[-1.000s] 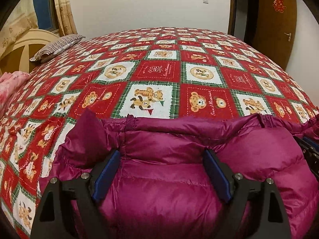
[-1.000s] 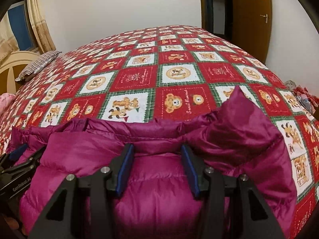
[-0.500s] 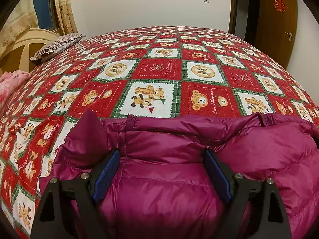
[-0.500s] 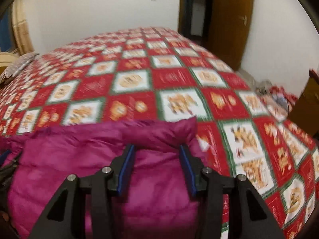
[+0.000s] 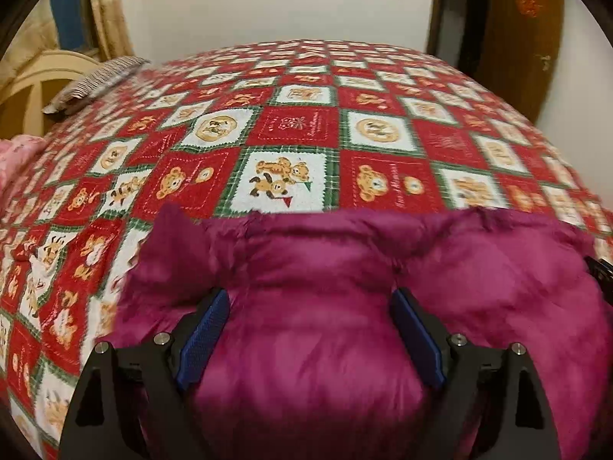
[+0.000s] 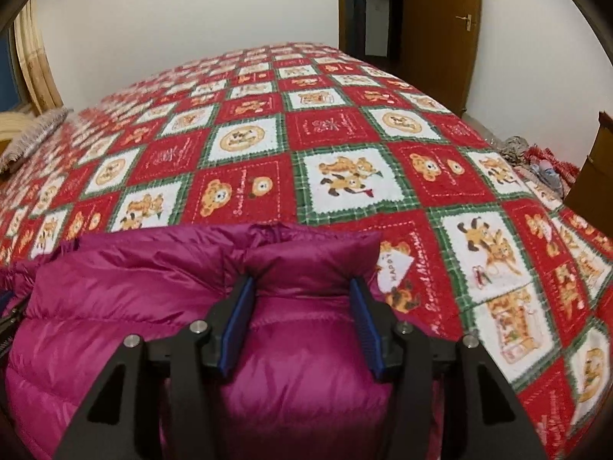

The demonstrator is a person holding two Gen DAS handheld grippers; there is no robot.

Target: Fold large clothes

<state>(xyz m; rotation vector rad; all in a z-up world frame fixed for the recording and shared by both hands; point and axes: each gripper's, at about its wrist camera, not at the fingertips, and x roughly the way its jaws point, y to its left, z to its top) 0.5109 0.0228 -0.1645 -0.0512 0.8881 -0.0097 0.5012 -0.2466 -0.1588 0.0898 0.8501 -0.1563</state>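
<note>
A puffy magenta down jacket (image 5: 306, 306) lies at the near edge of the bed, its far edge bunched up. It also shows in the right wrist view (image 6: 134, 299). My left gripper (image 5: 310, 306) is wide apart, its blue pads on either side of a bulge of jacket fabric near the jacket's left end. My right gripper (image 6: 302, 299) stands narrower, its blue pads pressing both sides of a fold of the jacket at its right end. A bit of the right gripper shows at the right edge of the left wrist view (image 5: 601, 272).
The bed is covered by a red, white and green teddy-bear quilt (image 5: 299, 130). A striped pillow (image 5: 95, 84) and a cream headboard (image 5: 23, 88) are at far left. A brown door (image 6: 440, 27) and floor clutter (image 6: 536, 157) are at right.
The right gripper swung right and then back, and now holds the jacket's right end closer in. The left view shifted slightly and blurred; the left pads stay on the same bulge.
</note>
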